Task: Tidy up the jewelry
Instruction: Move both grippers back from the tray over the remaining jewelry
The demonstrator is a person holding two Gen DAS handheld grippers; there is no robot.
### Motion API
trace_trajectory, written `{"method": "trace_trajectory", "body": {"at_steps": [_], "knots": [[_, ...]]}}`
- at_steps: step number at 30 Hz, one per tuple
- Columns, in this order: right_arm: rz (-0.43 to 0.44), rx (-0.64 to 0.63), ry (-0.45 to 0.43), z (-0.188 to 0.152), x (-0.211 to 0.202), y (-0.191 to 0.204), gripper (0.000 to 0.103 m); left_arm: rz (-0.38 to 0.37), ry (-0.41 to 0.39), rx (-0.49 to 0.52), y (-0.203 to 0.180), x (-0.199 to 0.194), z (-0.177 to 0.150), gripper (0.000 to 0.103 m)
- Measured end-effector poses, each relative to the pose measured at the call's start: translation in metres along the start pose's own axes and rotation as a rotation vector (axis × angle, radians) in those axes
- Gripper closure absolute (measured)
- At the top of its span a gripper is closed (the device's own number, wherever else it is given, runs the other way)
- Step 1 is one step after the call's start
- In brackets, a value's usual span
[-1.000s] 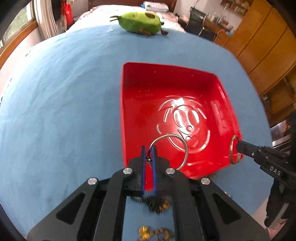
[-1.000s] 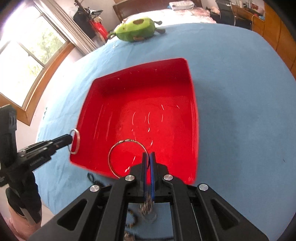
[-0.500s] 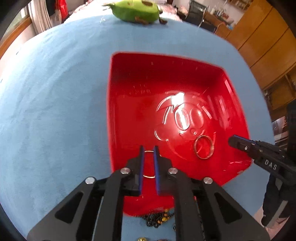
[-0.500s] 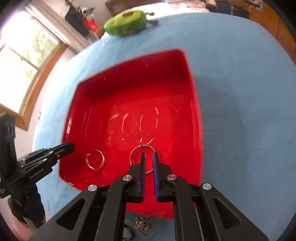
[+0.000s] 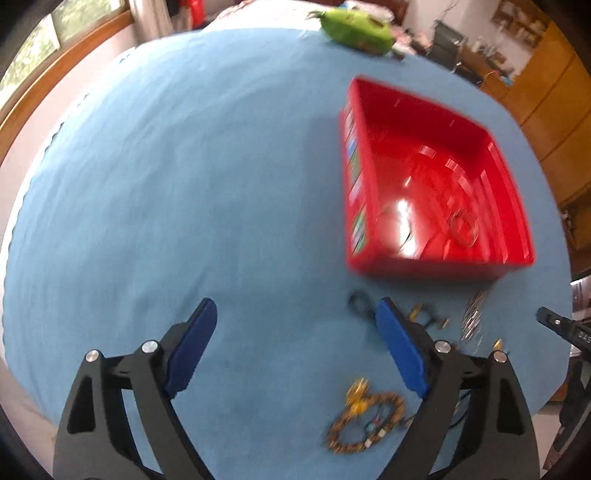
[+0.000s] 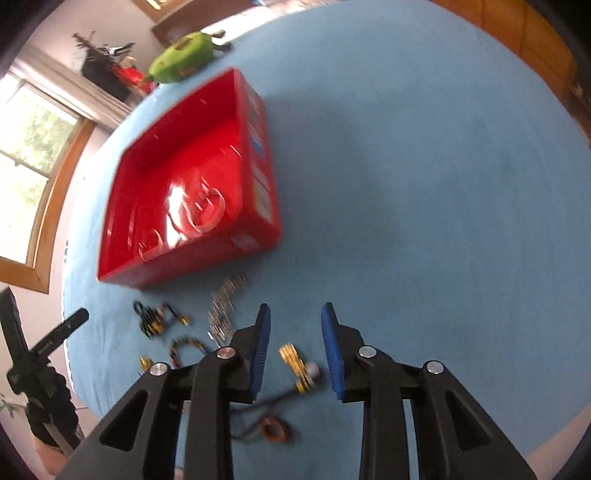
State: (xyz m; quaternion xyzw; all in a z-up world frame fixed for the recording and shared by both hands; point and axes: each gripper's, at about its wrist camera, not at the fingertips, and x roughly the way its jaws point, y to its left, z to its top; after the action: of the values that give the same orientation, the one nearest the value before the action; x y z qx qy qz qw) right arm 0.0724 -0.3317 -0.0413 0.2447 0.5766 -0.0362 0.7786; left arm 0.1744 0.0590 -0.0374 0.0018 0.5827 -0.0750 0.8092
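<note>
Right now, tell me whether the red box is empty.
Not empty. Two metal rings lie inside the red box.

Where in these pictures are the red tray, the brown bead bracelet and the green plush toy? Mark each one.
red tray [image 5: 436, 267]: left wrist view, near outer wall.
brown bead bracelet [image 5: 364, 424]: left wrist view, on the loop of beads.
green plush toy [image 6: 183, 57]: right wrist view, middle of its body.

green plush toy [image 5: 356, 27] at far edge | blue cloth-covered tabletop [image 5: 184, 184] | wood-framed window [image 6: 33, 155] | wooden cabinets [image 5: 546, 96]
</note>
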Motion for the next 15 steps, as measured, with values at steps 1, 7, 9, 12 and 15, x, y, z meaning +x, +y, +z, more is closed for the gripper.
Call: {"method": "trace_trajectory", "body": {"at_steps": [1, 7, 9, 12, 15], "knots": [[-0.002, 0.008, 0.005, -0.004, 0.0, -0.003, 0.069, -0.001, 0.022, -0.01, 0.002, 0.002, -0.009, 0.015], [-0.009, 0.008, 0.0, -0.029, -0.01, -0.011, 0.063, 0.007, 0.054, -0.022, 0.016, 0.001, -0.043, 0.015], [-0.004, 0.002, -0.002, -0.035, -0.012, -0.009, 0.063, 0.018, 0.05, -0.013, 0.017, -0.004, -0.054, 0.015], [0.005, -0.004, -0.001, -0.043, -0.014, -0.01, 0.063, 0.01, 0.057, -0.004, 0.006, 0.0, -0.054, 0.015], [0.012, -0.012, 0.002, -0.049, -0.014, -0.006, 0.063, -0.019, 0.071, -0.002, 0.002, 0.002, -0.062, 0.015]]}}
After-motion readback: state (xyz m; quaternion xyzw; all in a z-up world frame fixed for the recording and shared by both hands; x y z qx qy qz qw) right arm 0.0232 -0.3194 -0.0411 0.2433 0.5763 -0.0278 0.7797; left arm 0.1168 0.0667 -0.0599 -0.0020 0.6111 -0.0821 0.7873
